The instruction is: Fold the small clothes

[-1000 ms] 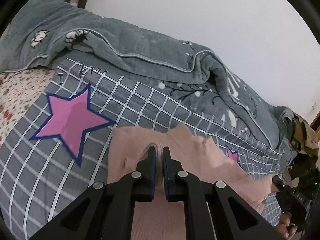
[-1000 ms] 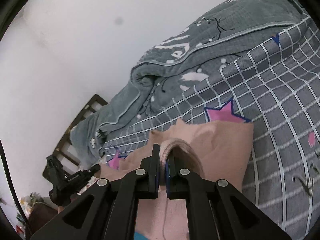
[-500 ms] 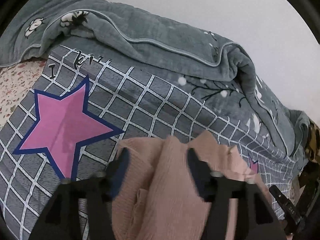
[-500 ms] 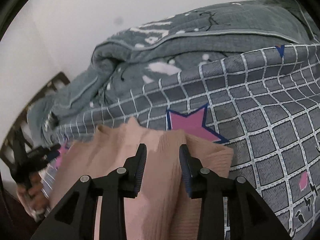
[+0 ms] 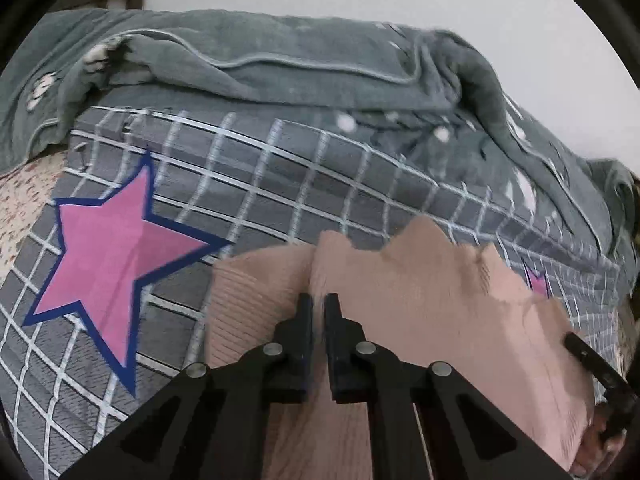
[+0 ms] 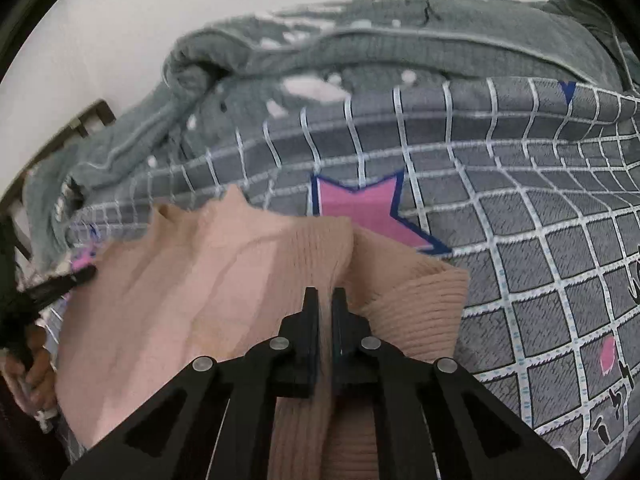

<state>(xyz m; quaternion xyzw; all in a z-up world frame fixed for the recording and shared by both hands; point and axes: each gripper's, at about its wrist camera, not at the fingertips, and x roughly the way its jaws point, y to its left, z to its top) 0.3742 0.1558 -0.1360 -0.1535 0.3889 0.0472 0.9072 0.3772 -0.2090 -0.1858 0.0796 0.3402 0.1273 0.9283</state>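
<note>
Pink sweater (image 5: 432,312) on checked sheet (image 5: 280,168), below rumpled grey blanket (image 5: 280,60), left gripper (image 5: 319,300) clamped on its ribbed fold, right gripper (image 6: 325,296) likewise pinching sweater (image 6: 224,272).

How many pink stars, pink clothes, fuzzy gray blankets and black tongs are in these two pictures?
Pink stars on the checked sheet: 2, a big one and a smaller one, partly covered
Pink clothes: 1, the pink knit garment
Fuzzy gray blankets: 1
Black tongs: 2, left tongs and right tongs, both pinching the garment
Total: 6
</note>
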